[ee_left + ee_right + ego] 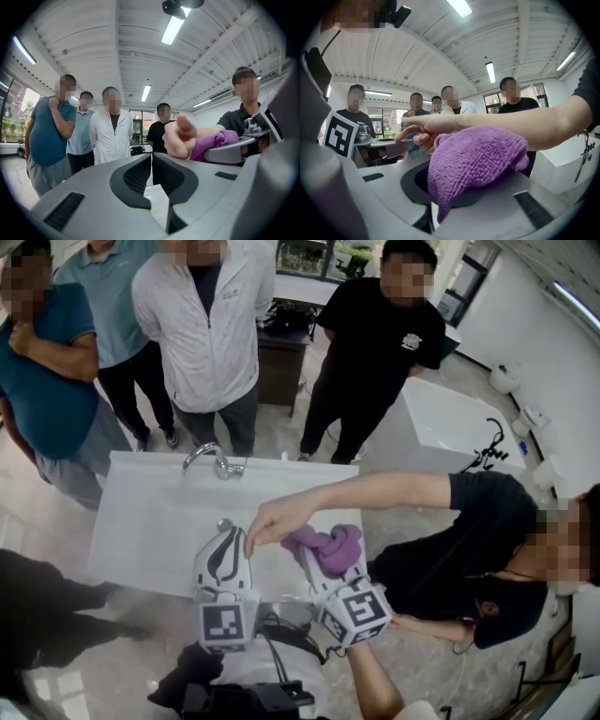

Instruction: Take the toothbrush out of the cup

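Hand [272, 523]: a helper's bare arm reaches in from the right across both grippers, its forefinger on the side of the left gripper [226, 535].
Cloth [328, 547]: purple and bunched over the tip of the right gripper [312, 564], blocking its front.
Left jaws: closed, with nothing between them.
Right jaws: all but together under the cloth; I can't tell whether they pinch it.
Toothbrush, cup: I can't make out either from any view.
Table [150, 512]: white, with a faucet [214, 460] at the far edge and both grippers at the near edge.
Room: four onlookers [202, 324] stand beyond the table. The floor is pale and glossy, and the ribbed ceiling has strip lights [172, 29].
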A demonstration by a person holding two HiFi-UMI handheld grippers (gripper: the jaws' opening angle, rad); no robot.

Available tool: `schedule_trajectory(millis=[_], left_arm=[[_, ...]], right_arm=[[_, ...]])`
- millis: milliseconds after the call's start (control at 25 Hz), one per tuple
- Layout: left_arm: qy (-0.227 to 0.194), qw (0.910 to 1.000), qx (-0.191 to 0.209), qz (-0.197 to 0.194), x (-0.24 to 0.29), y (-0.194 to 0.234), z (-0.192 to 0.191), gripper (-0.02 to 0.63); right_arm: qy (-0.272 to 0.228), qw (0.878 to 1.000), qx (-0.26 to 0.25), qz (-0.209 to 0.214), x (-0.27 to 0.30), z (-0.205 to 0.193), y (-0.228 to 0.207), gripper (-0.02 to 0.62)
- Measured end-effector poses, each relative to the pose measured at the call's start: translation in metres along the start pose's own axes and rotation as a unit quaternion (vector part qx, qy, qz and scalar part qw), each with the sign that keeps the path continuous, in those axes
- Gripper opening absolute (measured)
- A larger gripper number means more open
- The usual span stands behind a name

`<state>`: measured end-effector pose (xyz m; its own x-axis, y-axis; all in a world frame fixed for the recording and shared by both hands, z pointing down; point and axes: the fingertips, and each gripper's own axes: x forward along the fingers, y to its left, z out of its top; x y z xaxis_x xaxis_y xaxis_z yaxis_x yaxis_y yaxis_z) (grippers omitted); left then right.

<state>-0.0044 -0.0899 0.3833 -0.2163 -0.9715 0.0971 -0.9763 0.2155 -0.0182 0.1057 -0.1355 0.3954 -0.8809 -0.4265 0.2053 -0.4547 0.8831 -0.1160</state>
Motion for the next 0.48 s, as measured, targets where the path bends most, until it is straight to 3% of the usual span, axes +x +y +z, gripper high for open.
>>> schedule_trajectory(millis=[480], left_arm=[[-0.007, 0.9999, -0.005, 0.006, 0.0017, 0.0024, 0.0048, 0.025]], right_arm=[[0.000, 1.000, -0.003, 0.001, 0.0007, 0.0016, -0.0017, 0.034]])
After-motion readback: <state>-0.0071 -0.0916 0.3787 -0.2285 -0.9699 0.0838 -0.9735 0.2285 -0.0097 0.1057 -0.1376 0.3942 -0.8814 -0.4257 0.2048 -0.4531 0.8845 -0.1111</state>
